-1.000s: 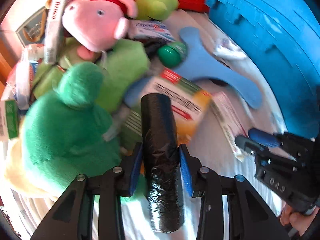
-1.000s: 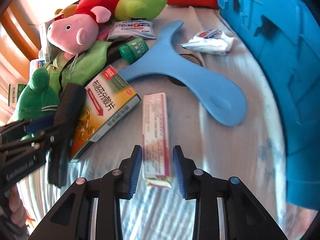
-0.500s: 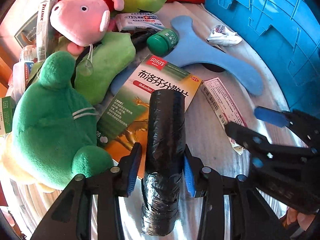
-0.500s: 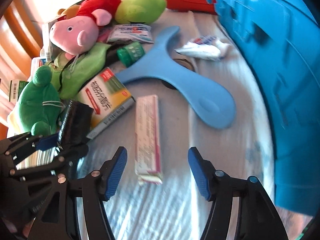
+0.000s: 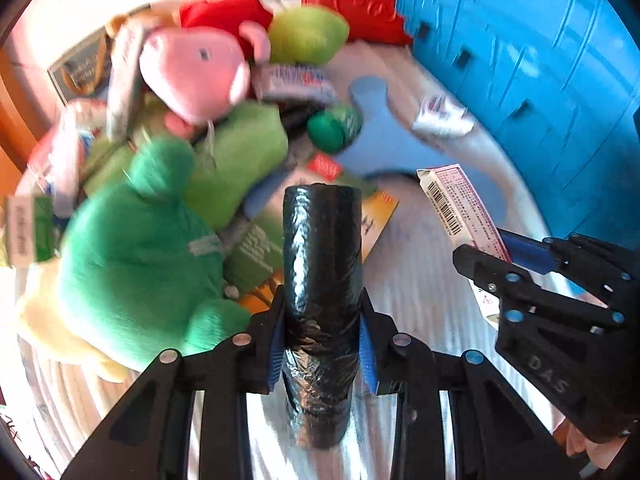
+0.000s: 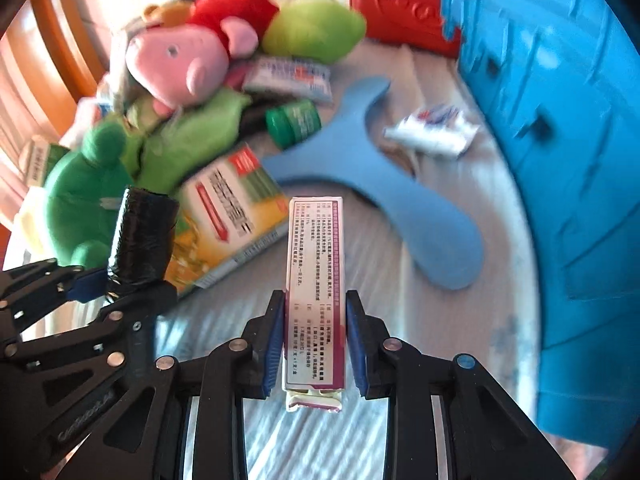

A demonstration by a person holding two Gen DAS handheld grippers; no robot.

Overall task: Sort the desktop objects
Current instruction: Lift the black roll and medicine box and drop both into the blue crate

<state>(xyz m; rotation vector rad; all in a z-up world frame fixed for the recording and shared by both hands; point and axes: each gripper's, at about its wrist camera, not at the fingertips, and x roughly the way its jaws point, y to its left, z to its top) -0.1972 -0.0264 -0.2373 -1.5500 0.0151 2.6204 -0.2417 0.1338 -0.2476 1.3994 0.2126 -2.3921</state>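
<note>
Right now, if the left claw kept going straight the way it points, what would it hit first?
Probably the orange-and-green medicine box lying just beyond the black roll that the left claw is closing on; depth is hard to judge.

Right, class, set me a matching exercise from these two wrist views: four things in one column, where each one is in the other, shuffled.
Things:
1. black roll
2. pink-edged box
3. green bottle
4. crumpled packet

Places:
A. beside the blue bin
B. between the right gripper pads
C. against the plush toys
D. between the left gripper pads

Pairs: 1-D, 2-B, 3-C, 4-A
</note>
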